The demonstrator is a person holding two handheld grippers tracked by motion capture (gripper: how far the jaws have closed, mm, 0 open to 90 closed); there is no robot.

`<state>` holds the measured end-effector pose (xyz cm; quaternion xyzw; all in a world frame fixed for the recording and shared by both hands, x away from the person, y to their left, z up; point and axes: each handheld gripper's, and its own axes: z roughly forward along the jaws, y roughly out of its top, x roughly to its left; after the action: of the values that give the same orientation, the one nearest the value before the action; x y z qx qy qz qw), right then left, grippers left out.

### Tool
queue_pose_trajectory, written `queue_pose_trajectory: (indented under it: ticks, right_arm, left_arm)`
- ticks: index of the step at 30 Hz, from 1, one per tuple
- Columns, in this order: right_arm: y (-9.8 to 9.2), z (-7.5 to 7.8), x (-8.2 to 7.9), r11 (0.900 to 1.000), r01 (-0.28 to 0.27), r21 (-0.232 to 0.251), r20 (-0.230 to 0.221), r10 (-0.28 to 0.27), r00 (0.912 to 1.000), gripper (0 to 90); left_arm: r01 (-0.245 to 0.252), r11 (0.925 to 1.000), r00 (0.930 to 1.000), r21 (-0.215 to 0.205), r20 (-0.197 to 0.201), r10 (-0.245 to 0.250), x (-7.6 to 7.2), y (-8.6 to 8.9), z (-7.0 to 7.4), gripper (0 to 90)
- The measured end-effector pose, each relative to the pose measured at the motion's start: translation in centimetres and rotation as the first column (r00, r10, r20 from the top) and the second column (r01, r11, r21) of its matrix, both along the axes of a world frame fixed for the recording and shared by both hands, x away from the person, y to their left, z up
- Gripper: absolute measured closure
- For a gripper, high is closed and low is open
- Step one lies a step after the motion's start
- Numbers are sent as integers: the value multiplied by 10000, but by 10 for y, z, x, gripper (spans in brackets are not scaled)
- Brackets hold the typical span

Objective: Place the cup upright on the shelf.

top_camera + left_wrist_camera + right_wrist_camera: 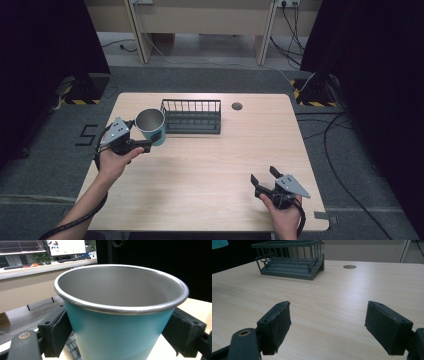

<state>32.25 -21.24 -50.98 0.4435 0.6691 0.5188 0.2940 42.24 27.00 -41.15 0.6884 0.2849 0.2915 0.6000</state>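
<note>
Left gripper (146, 144) clamps the teal cup (151, 127) left of centre frame; right gripper (263, 180) sits wide apart, lower right.

Black claws (264, 180) w/ padded jaws, grey triangular plates, black cables.

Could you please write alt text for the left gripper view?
A teal metal cup with a bare steel rim and inside stands upright, clamped between the left gripper's two black padded jaws. A pale wooden table lies below.
</note>
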Motion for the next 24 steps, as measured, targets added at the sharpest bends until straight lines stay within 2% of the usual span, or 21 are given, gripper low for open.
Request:
queue_pose_trajectory:
  ticks: [24]
  right_arm:
    - [0,0,0,10000,-12,-9,-16,12,10000,217]
  left_arm:
    - [40,10000,9999,52,104,-40,16,-10,11,152]
